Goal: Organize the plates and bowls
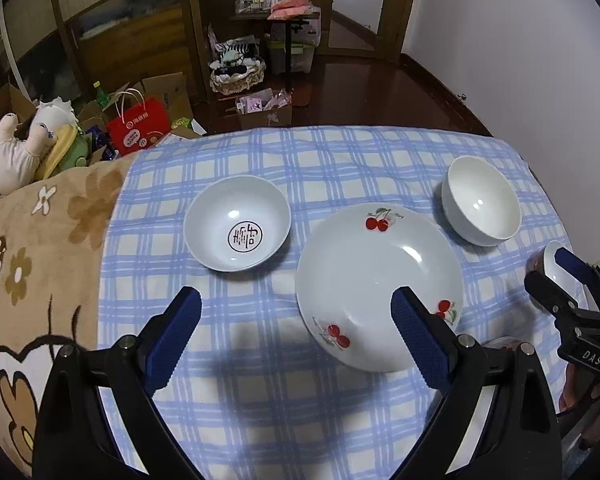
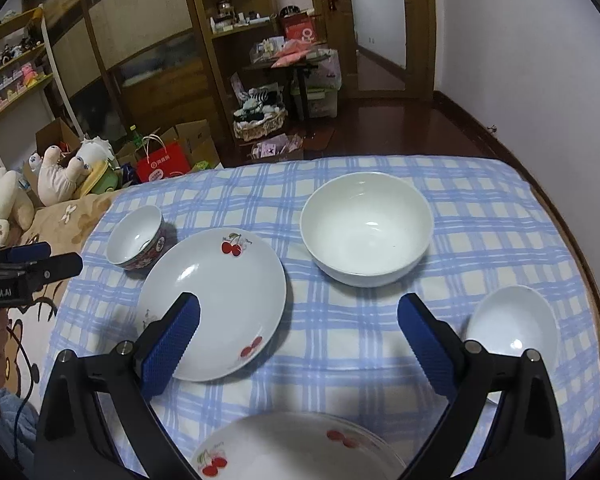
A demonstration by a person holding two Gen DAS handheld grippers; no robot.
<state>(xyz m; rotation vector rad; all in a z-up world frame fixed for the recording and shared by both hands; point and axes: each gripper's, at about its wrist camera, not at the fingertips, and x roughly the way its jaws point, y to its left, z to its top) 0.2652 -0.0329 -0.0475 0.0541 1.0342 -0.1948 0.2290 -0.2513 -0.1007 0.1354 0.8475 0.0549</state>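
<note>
Both tools are gaping wide and holding nothing — the left tool (image 1: 296,334) and the right tool (image 2: 298,338) are hanging over the bed. The cherry plate (image 2: 212,304) is sitting mid-cloth, the white bowl (image 2: 366,228) nearer the far edge — hard, slippery, breakable. Pinching each rim looks best.

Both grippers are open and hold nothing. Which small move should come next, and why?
Probably lower the right gripper toward the cherry plate to stack it. A second cherry plate lies right below, and the open jaws already stand at the first plate's edge.
</note>
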